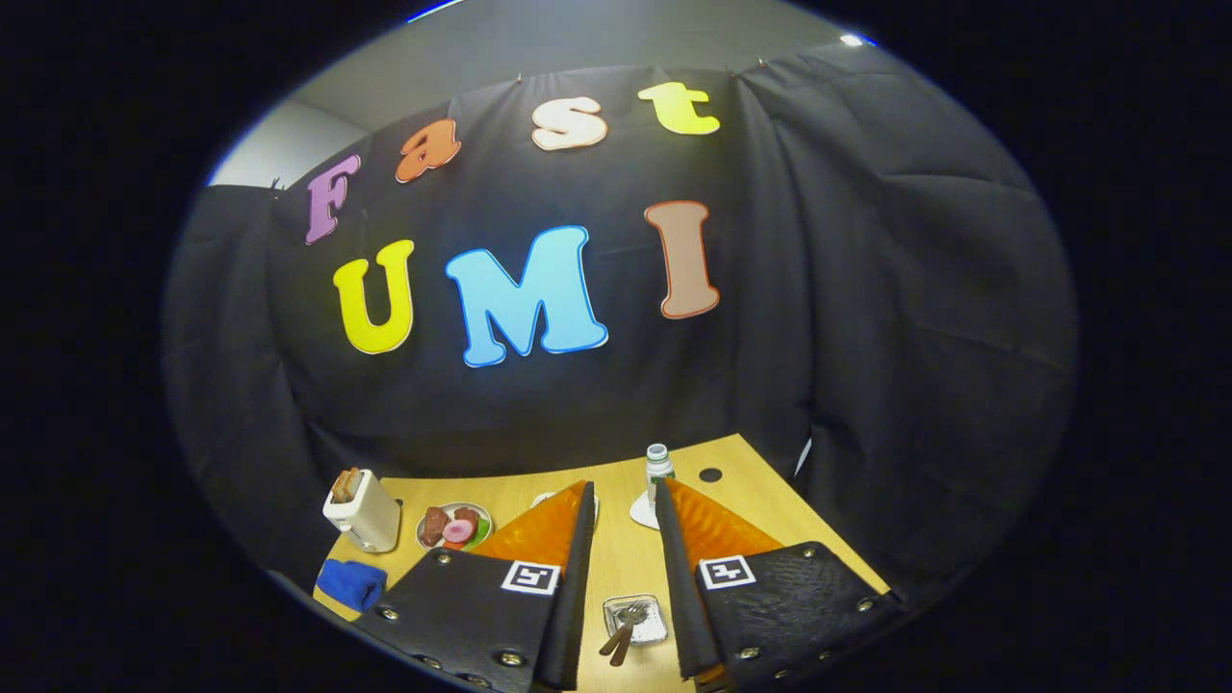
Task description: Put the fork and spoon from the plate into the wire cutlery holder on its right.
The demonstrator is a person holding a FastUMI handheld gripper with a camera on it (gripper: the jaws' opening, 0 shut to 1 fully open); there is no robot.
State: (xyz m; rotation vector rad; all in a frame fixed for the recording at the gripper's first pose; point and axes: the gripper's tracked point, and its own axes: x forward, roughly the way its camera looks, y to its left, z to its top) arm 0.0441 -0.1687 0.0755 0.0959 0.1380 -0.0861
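Note:
My gripper (pixel 623 489) is held high above a wooden table (pixel 616 549), tilted up toward the booth wall. Its fingers stand open and nothing touches them. Down on the table, seen between the two fingers near their bases, lies a small square plate (pixel 636 621). On it rest a fork and a spoon (pixel 621 635) with dark handles that stick out over the plate's near edge. The right finger (pixel 688 568) covers the table just to the right of the plate, and I cannot make out a wire holder there.
A small bottle (pixel 658 462) stands on a white coaster (pixel 641 510) just beyond the right fingertip, with a dark round spot (pixel 710 474) next to it. To the left are a toaster (pixel 363 512) with toast, a round plate of food (pixel 453 526) and a blue cloth (pixel 350 583).

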